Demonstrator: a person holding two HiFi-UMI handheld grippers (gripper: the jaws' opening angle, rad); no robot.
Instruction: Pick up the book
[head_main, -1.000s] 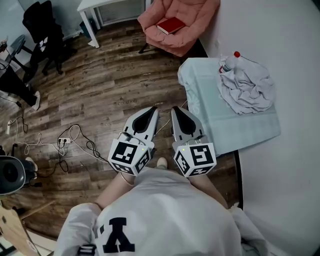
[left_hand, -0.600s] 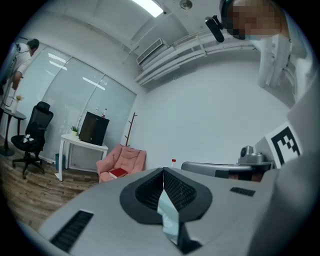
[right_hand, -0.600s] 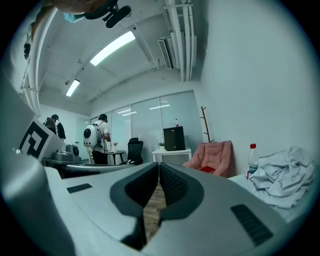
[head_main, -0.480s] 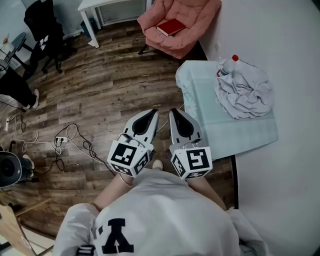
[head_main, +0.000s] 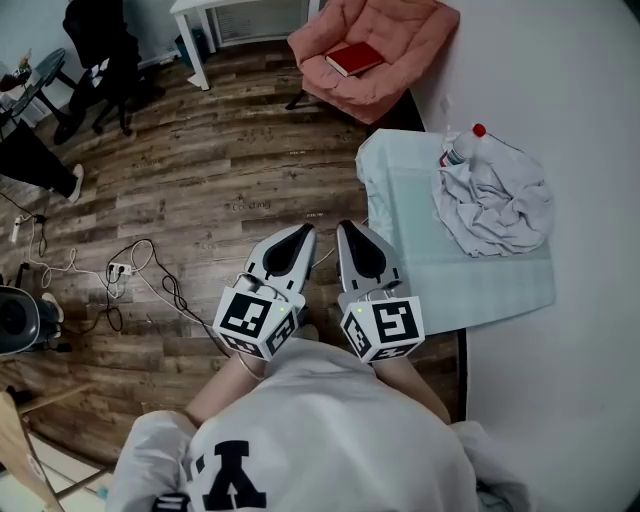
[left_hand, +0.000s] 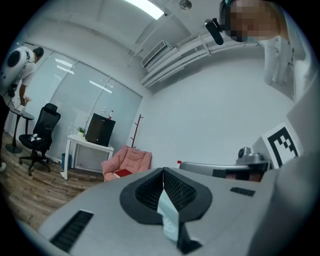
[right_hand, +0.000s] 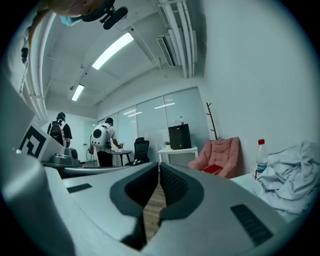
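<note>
A red book (head_main: 355, 59) lies on the seat of a pink armchair (head_main: 400, 40) at the far top of the head view; it also shows small in the left gripper view (left_hand: 120, 173) and the right gripper view (right_hand: 213, 169). My left gripper (head_main: 300, 236) and right gripper (head_main: 352, 232) are held side by side close to my body, pointing level toward the armchair, well short of it. Both are shut with nothing between the jaws.
A pale table (head_main: 420, 240) stands to the right, bearing a crumpled grey cloth (head_main: 495, 200) and a red-capped bottle (head_main: 462, 145). Cables and a power strip (head_main: 120, 270) lie on the wooden floor at left. A white desk (head_main: 225, 15) and black office chair (head_main: 100, 45) stand far back. People stand in the distance (right_hand: 102, 142).
Both grippers and my view have edged a little forward toward the armchair; the table now sits slightly nearer. The jaws stay shut.
</note>
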